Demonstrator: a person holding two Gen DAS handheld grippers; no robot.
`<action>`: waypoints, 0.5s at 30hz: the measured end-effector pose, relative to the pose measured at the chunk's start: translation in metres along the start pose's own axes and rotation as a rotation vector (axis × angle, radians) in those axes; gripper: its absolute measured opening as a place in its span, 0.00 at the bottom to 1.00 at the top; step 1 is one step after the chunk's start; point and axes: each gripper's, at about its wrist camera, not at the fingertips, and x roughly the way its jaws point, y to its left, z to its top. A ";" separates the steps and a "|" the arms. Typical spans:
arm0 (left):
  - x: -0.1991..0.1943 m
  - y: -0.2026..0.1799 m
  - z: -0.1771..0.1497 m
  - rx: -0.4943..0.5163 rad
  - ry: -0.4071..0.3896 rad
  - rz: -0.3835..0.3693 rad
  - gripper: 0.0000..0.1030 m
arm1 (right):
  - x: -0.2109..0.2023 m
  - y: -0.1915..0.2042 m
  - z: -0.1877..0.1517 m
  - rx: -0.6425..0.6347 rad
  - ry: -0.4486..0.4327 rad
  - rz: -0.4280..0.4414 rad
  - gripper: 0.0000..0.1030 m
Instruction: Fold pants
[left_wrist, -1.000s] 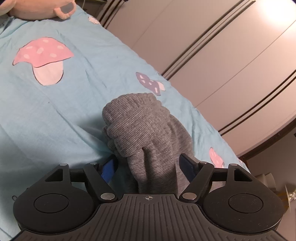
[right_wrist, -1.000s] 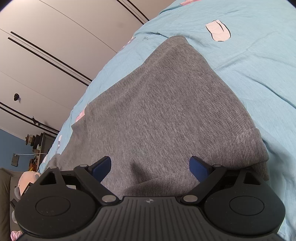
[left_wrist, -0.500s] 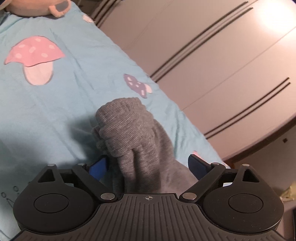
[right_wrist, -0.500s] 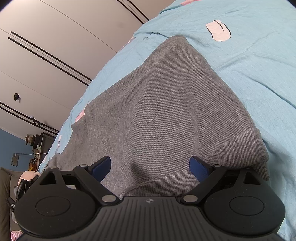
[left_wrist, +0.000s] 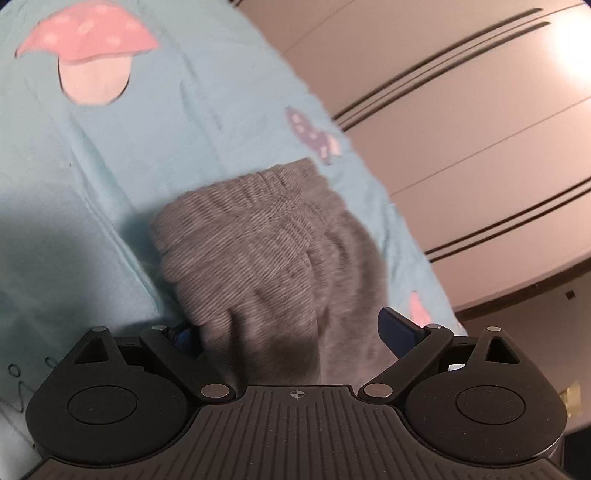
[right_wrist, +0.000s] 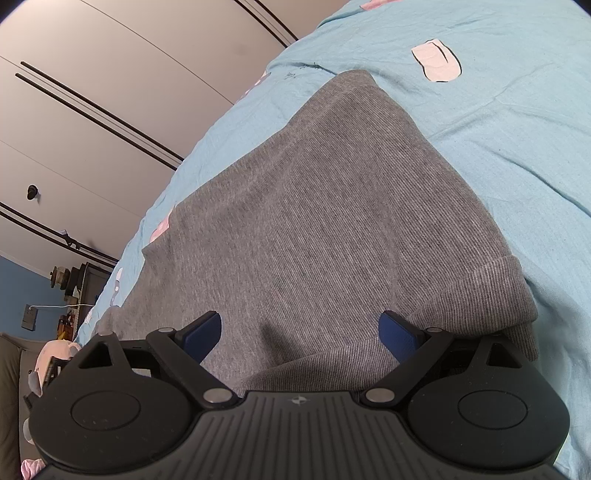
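We see the left gripper (left_wrist: 291, 332) with its jaws spread wide and a bunched end of the pants (left_wrist: 258, 251) lying between them. The last step of that spread is too slight for us to call the jaws moving. The blue pad on the right side stands clear of the cloth; the pad on the left is mostly hidden behind the bunched fabric, so we cannot tell whether it touches. That ribbed grey end sits heaped on the bed sheet (left_wrist: 110, 184), and the picture is somewhat blurred here, so it may be the waistband or a cuff. Beyond it the light blue sheet carries a large pink mushroom print (left_wrist: 86, 48) and a smaller purple one near the bed's far edge. Past that edge runs a pale wardrobe front (left_wrist: 461, 110) with dark lines.

Our right gripper (right_wrist: 301, 330) is also wide apart, its pads pressing on nothing. It hovers over the broad flat part of the pants (right_wrist: 314, 206), which lies spread on the bed sheet (right_wrist: 517, 129) and reaches away toward the far edge. Just in front of this gripper a layer of the grey cloth is turned over, forming a thick fold (right_wrist: 480, 295) on the right side. A pale wall panel (right_wrist: 110, 74) with dark lines rises to the left.
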 end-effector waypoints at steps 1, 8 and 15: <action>0.004 0.001 0.001 0.001 0.002 0.000 0.94 | 0.000 0.000 0.000 0.000 0.000 0.000 0.90; -0.002 -0.014 -0.008 0.120 -0.040 0.090 0.57 | -0.001 0.000 -0.001 -0.001 -0.005 0.001 0.90; -0.019 -0.034 -0.016 0.240 -0.099 0.147 0.47 | -0.004 -0.002 -0.001 0.006 -0.005 0.011 0.90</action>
